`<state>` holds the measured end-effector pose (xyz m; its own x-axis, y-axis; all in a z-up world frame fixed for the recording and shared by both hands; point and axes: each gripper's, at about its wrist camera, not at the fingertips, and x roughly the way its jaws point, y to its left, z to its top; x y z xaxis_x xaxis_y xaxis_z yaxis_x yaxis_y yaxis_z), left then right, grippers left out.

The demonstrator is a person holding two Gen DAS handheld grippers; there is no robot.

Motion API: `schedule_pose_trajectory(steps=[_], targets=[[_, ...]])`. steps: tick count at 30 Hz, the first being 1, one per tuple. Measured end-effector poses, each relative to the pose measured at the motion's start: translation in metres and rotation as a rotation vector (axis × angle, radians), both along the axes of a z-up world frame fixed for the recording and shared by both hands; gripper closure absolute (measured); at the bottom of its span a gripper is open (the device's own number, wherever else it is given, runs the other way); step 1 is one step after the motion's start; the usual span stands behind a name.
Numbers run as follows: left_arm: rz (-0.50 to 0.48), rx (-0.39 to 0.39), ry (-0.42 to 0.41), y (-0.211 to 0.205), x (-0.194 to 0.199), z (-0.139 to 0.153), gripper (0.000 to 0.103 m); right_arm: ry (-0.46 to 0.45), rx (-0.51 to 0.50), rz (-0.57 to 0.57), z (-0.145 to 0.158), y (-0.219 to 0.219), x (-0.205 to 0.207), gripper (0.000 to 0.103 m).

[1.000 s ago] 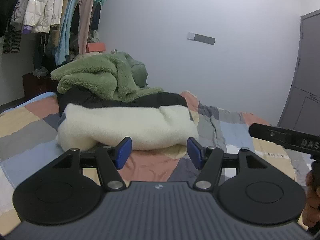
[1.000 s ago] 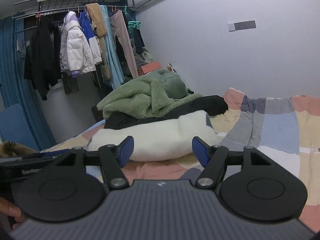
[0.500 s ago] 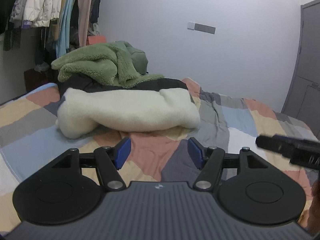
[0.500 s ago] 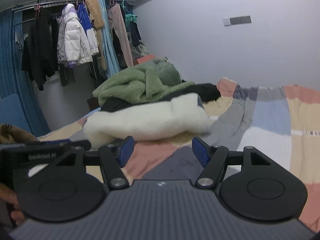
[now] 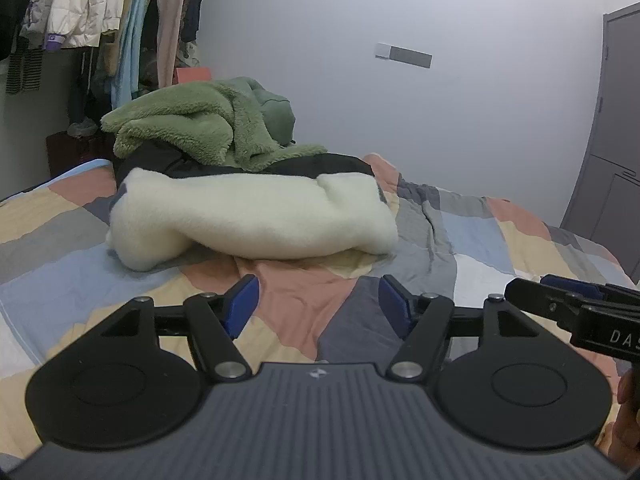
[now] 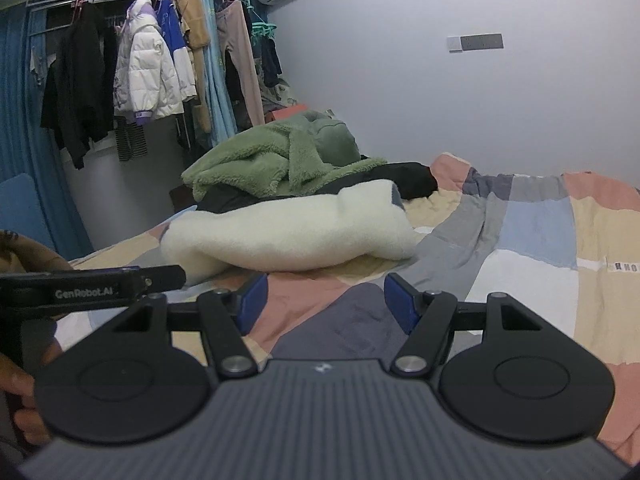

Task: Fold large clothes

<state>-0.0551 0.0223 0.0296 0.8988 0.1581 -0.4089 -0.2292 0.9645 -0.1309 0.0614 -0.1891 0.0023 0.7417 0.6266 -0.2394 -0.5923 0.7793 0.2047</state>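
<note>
Left wrist view: left gripper (image 5: pixel 318 300) jaws apart, just opened wider, nothing between. Right gripper (image 6: pixel 322 300) open, empty. Cream fleece garment (image 5: pixel 256 216) lies bundled ahead on patchwork quilt (image 5: pixel 472 236), well apart. Risk: thick pile slips; pads pinch quilt. Readable: "GenRobot.AI", "DAS" on gripper bodies.

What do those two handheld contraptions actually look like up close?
Both match: the left gripper and right gripper each have a ribbed dark grey body, two round black discs, black link arms with silver pivots, and blue pads on the jaws. White lettering marks their sides. No cables show.
</note>
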Motion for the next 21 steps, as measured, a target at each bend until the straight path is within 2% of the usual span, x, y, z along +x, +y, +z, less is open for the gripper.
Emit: schedule_pose_trajectory(steps=[3, 10, 12, 13, 15, 17, 21], targets=[[0.002, 0.002, 0.006, 0.001, 0.002, -0.002, 0.029, 0.002, -0.001, -0.008, 0.0, -0.001, 0.003, 0.035], [0.011, 0.021, 0.01, -0.001, 0.004, -0.005, 0.011, 0.001, 0.025, -0.044, 0.003, -0.009, 0.007, 0.034], [0.016, 0.028, 0.014, -0.002, 0.005, -0.006, 0.007, 0.002, 0.029, -0.053, 0.004, -0.011, 0.008, 0.028], [0.015, 0.028, 0.016, -0.001, 0.006, -0.006, 0.006, -0.001, 0.03, -0.058, 0.004, -0.012, 0.009, 0.02], [0.016, 0.028, 0.02, -0.001, 0.007, -0.007, 0.003, -0.01, 0.029, -0.073, 0.004, -0.014, 0.009, 0.013], [0.018, 0.037, 0.027, -0.002, 0.008, -0.008, 0.003, -0.014, 0.013, -0.083, 0.004, -0.013, 0.01, 0.0], [0.019, 0.043, 0.034, -0.003, 0.009, -0.01, 0.002, -0.008, 0.014, -0.088, 0.005, -0.014, 0.012, 0.0]])
